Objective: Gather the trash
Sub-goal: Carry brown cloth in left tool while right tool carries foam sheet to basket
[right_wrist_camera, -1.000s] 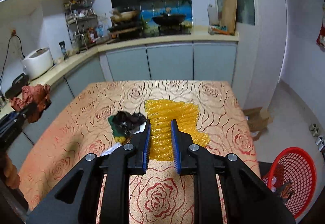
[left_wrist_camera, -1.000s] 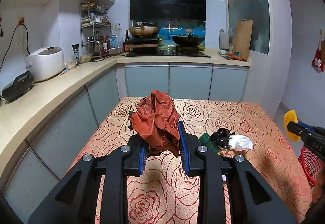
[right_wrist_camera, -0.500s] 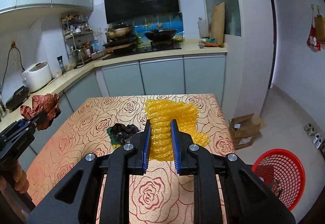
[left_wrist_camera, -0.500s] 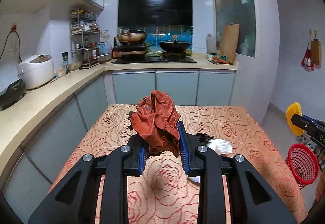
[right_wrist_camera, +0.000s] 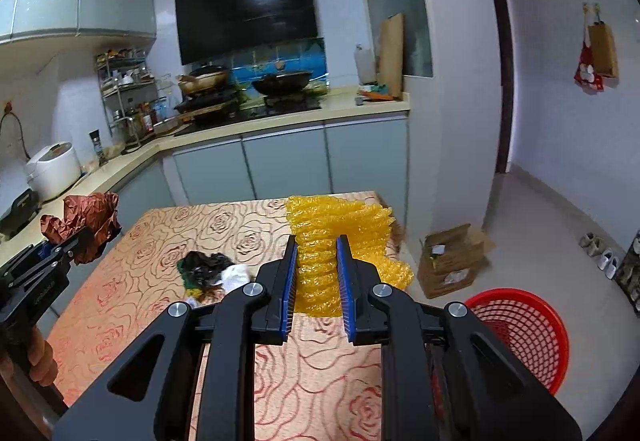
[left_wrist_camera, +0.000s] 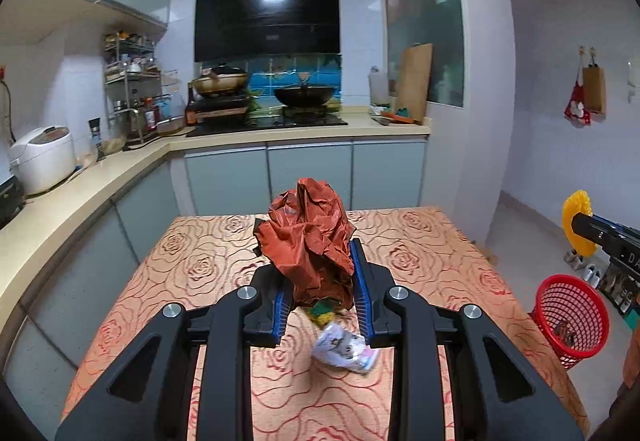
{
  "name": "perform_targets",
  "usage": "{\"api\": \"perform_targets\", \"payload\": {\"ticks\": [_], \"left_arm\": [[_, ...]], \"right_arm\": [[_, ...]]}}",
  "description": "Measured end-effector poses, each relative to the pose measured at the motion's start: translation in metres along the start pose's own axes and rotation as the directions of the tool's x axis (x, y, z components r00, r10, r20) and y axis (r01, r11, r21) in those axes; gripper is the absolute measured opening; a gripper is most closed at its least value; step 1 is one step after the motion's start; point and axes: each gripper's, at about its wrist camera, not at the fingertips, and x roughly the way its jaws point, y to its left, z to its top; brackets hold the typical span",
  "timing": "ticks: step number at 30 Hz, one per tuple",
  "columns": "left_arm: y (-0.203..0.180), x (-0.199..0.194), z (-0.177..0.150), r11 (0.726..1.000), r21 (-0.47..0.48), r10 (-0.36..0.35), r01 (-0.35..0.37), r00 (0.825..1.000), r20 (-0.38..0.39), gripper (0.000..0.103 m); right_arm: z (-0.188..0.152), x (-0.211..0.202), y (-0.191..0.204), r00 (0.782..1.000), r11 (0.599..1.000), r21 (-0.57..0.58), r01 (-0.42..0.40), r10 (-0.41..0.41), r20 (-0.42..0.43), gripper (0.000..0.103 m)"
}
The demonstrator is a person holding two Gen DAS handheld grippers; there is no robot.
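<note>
My left gripper (left_wrist_camera: 316, 265) is shut on a crumpled rust-red plastic bag (left_wrist_camera: 308, 237), held up above the rose-patterned table (left_wrist_camera: 200, 265); the same bag (right_wrist_camera: 86, 217) shows at the left of the right wrist view. My right gripper (right_wrist_camera: 317, 257) is shut on a yellow bubble-wrap sheet (right_wrist_camera: 340, 221) that hangs over the table's right side. A red mesh basket (right_wrist_camera: 516, 337) stands on the floor to the right of the table, also visible as the basket (left_wrist_camera: 570, 321) in the left wrist view. On the table lie a black-and-green bag clump (right_wrist_camera: 204, 267) and a white wrapper (left_wrist_camera: 346, 349).
A beige L-shaped counter (left_wrist_camera: 52, 217) with a rice cooker (left_wrist_camera: 42, 159) runs along the left and back, stove and pans at the back. A cardboard box (right_wrist_camera: 452, 261) and shoes (right_wrist_camera: 600, 253) sit on the floor right of the table.
Both grippers have drawn back from the table and risen a little, each keeping its hold. More of the floor and the red basket now show on the right.
</note>
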Motion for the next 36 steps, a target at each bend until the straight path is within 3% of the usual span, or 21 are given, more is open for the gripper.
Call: {"api": "perform_targets", "payload": {"ticks": [17,29,36], "left_arm": [[-0.072,0.009,-0.006,0.989,0.044,-0.143,0.143,0.990,-0.019,0.026],[-0.136,0.013,-0.013,0.955,0.099,-0.277,0.280,0.960,-0.041,0.026],[-0.177,0.015,-0.015,0.921,0.143,-0.358,0.363,0.932,-0.061,0.026]], "right_arm": [[-0.011,-0.024,-0.070,0.989,0.987,0.067,0.148,-0.149,0.002,0.019],[-0.021,-0.047,-0.116,0.968,0.961,0.120,0.249,-0.253,0.012,0.019],[-0.030,-0.053,-0.137,0.956,0.946,0.147,0.290,-0.292,-0.003,0.019]]}}
